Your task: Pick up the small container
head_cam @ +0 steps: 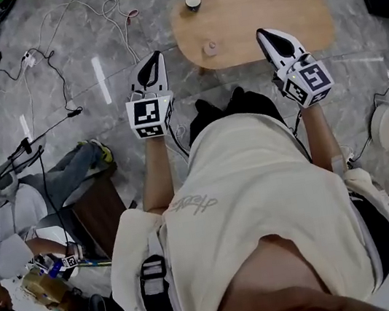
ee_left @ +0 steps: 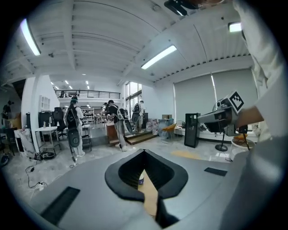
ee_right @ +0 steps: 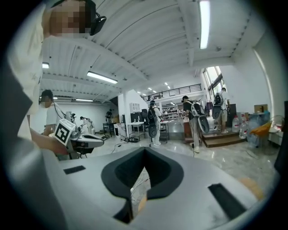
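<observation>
Standing upright near the far left end of the wooden table (head_cam: 259, 14), the small container (head_cam: 192, 1) is a round cup w/ a white rim and dark inside. I take it for the task's thing, but a smaller pinkish round piece (head_cam: 211, 48) lies on the same table nearer the person, and I cannot exclude that one. The cup is round, so its long axis is vertical and no side is better for approach. From the left gripper (head_cam: 152, 58) it lies ahead and a bit to the right, well apart, not touched. In the left gripper view it shows low in the gap behind the tips, on the wood. From the right gripper (head_cam: 266, 34) it lies ahead and far to the left, across the table, so the left one is clearly nearer, in my judgement. Both grippers hang before the table's near edge, apart from each other. Left gripper has its jaws pressed together at the tips, nothing btw them; right gripper looks the same, tips meeting, empty. The nearer gripper must spread its jaws first, then go forward and slightly right.
</observation>
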Demonstrator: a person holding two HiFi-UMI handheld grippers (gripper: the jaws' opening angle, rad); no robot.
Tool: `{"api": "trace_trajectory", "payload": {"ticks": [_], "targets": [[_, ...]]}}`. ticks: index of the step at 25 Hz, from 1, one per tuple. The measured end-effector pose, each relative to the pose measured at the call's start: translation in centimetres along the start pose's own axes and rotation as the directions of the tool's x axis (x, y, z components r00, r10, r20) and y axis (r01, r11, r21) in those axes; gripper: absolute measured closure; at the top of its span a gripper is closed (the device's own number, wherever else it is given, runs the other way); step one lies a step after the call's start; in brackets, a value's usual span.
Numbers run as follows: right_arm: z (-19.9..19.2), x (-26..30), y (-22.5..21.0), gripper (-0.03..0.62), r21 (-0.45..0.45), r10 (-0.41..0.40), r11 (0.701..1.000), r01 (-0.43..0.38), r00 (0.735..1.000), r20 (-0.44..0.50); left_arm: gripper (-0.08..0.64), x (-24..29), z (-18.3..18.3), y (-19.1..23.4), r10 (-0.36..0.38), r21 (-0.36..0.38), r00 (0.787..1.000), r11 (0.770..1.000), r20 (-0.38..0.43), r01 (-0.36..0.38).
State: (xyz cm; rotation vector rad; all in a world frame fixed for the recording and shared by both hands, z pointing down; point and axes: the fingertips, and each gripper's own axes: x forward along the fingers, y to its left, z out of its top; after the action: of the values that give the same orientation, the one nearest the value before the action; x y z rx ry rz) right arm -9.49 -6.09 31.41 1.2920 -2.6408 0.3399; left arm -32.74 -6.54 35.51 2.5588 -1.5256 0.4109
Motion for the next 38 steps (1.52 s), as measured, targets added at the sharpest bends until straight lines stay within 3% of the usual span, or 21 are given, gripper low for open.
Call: {"api": "trace_trajectory", "payload": {"ticks": [6,12,15,21,28,38], "targets": [[1.3,0.9,-3.4,0.597,0.05,-0.001,0.999,0.0,1.0,0.019,0.557,5.1,2.7,-2.8,-0.075,0.023,0.997,0.997,-0.001,0.075],[1.0,2.5,-5.8,0.597,0.058,0.036,0.998,-0.038,0.999,0.039,0.557,6.5,6.5,-3.6,-0.046,-0.027,0.997,0.998,0.069,0.048],[1.2,2.8,-7.0,0.597,0.047,0.061,0.997,-0.064,0.997,0.049,0.557,7.7,7.5,-4.4,-0.038,0.002,0.998,0.999,0.056,0.038],[-1.5,1.0,-10.4,0.597,0.028,0.091,0.995,-0.092,0.995,0.034,0.557,11.2,6.3,-7.2,0.012,0.078,0.999,0.997,0.04,-0.015],[-6.6,-1.6,-15.8,0.597,0.102,0.054,0.993,-0.051,0.998,-0.024,0.557,16.0,5.1,-10.8,-0.021,0.104,1.0,0.994,-0.011,0.022],[-8.4,0.9,-15.9,0.597,0.142,0.063,0.988,-0.054,0.996,-0.061,0.557,17.2,4.2,-10.0,-0.039,0.101,0.998,0.994,-0.055,0.044]]}}
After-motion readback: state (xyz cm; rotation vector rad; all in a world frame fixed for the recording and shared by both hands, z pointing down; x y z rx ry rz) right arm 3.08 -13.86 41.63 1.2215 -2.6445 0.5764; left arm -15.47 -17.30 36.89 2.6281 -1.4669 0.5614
